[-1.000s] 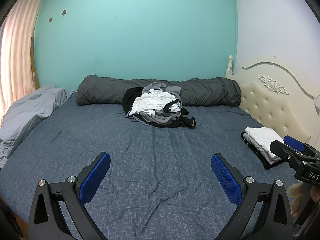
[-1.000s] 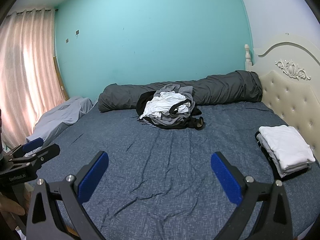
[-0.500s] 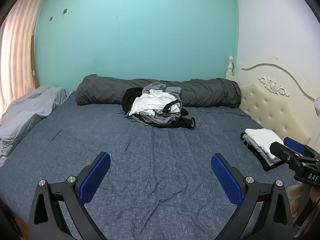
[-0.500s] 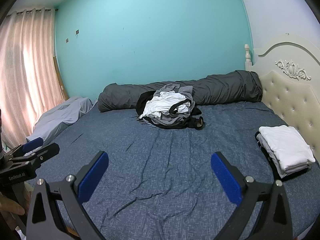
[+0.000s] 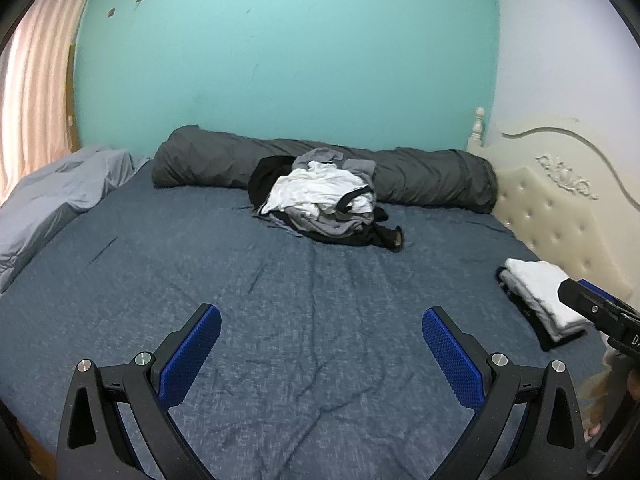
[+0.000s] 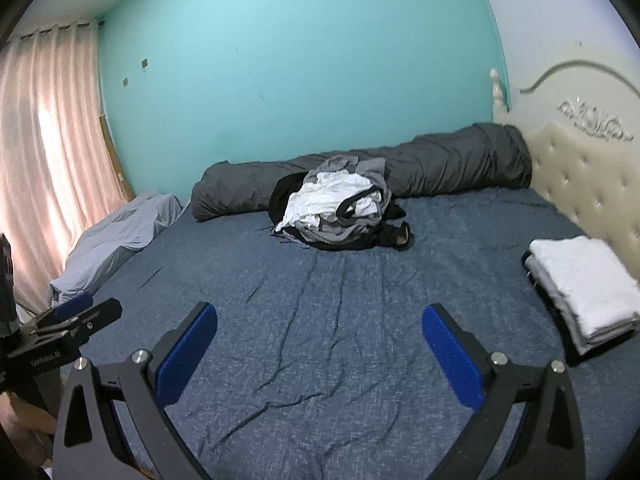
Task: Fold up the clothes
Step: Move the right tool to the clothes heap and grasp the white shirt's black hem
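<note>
Both the left gripper (image 5: pixel 321 322) and right gripper (image 6: pixel 320 320) are hovering over the bed (image 5: pixel 304 292), jaws apart; white lettering on the left gripper's side is reading "GenRobot.AI".

A bed (image 5: pixel 280 320) with a wrinkled blue sheet fills both views. A dark grey rolled duvet (image 5: pixel 432 176) lies along its far edge against the teal wall (image 5: pixel 288 60). A light grey blanket (image 6: pixel 120 236) is bunched at the left side, below a pink curtain (image 6: pixel 48 152). The cream tufted headboard (image 6: pixel 588 184) (carved ornament on top) stands at the right. 2 small marks sit high on the wall.
</note>
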Available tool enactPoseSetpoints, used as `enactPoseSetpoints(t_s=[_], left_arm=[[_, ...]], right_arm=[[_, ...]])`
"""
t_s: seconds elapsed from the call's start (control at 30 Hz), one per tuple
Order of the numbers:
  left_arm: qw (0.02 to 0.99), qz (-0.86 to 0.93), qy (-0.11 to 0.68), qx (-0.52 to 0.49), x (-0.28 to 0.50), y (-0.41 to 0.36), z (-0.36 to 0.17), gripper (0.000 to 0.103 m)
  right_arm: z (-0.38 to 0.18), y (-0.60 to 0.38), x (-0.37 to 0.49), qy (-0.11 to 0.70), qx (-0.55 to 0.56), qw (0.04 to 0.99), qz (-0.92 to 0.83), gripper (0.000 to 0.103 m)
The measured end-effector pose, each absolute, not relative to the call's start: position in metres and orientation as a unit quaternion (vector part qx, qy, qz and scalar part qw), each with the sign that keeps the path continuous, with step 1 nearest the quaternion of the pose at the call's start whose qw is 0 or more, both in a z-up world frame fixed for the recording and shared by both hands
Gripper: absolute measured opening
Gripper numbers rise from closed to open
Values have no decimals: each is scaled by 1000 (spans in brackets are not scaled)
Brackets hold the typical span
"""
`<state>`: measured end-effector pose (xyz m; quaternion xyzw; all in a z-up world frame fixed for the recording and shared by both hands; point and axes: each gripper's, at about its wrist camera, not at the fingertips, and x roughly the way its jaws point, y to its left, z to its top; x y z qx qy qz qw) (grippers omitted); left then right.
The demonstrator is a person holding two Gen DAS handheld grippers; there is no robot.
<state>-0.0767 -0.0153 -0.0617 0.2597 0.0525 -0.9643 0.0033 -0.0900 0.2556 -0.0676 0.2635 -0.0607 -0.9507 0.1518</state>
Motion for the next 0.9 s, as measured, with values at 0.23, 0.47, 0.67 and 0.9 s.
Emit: enactPoseSetpoints(t_s=[0.23,0.47,0.67,0.9], left_arm=[[30,-954,74,290,-154,-38,-103,103],[56,-946,91,307,-250,-69,-146,103],[61,-940,94,324,-341,-85,-185,103],[65,-935,93,335,-422,-99,-218,103]], right_arm=[[-113,232,-175,-37,304,162,-938,103],[-154,208,-286,-44,325,188,-926,103],[-193,191,-389,-37,324,183,-927,103],[-232,177,-518,-48,320,174,-930,103]])
